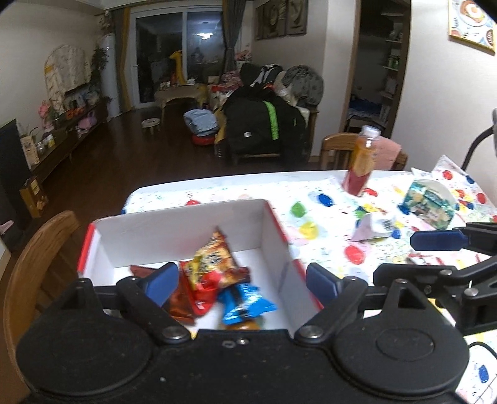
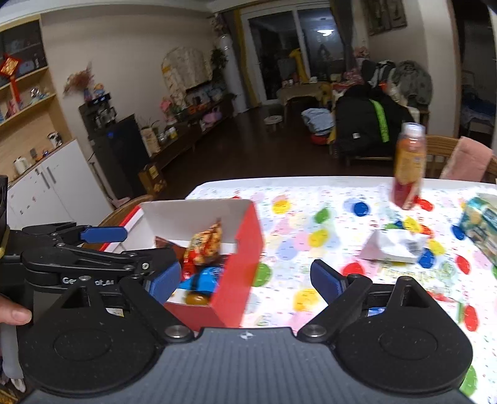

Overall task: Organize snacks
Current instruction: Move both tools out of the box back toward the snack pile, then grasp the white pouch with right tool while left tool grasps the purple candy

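Jaws of both grippers spread empty over the snack box (image 1: 183,230), with a bottle (image 2: 408,167) and white packet (image 2: 393,247) beyond.

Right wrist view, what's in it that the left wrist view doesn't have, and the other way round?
Only the right wrist view shows the box's red outer side, a thumb at the left edge, and white cabinets with wall shelves. Only the left wrist view shows the framed food picture on the wall and the doorway to a side room. Both show the snack packets in the box, the bottle, the white wrapper, the spotted tablecloth, and both grippers open and empty: left gripper, right gripper.
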A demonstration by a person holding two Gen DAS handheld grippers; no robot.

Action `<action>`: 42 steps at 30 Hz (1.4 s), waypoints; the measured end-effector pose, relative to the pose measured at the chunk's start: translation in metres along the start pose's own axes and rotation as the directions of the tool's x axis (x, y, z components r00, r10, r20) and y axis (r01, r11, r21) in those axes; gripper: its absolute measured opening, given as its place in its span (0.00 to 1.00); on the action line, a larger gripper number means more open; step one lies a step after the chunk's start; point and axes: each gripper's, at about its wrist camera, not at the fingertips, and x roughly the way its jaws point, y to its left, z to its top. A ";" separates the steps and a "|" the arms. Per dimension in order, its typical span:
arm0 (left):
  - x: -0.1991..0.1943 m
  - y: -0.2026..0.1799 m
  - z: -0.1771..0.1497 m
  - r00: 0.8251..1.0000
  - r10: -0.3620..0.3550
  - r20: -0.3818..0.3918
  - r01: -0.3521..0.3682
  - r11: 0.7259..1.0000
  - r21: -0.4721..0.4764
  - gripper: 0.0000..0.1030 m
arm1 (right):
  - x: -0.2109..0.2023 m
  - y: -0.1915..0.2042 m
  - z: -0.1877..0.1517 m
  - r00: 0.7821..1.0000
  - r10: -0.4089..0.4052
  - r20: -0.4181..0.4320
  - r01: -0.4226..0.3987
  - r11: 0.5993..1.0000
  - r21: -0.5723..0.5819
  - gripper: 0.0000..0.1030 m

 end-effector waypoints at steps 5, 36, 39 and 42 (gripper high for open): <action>-0.003 -0.032 -0.001 0.999 -0.041 0.016 0.041 0.999 0.010 0.90 | -0.024 -0.036 -0.010 0.998 -0.043 0.038 0.041 0.998 0.047 0.98; 0.095 -0.181 -0.021 0.980 -0.194 -0.044 0.198 0.973 0.115 0.99 | 0.017 -0.200 -0.045 0.933 -0.319 -0.164 0.351 0.907 0.231 0.98; 0.112 -0.186 -0.023 0.977 -0.202 -0.070 0.209 0.970 0.125 0.98 | 0.031 -0.211 -0.046 0.923 -0.327 -0.205 0.372 0.893 0.253 0.98; 0.127 -0.192 -0.028 0.970 -0.221 -0.101 0.235 0.960 0.154 0.95 | 0.044 -0.219 -0.047 0.914 -0.327 -0.239 0.387 0.880 0.277 0.98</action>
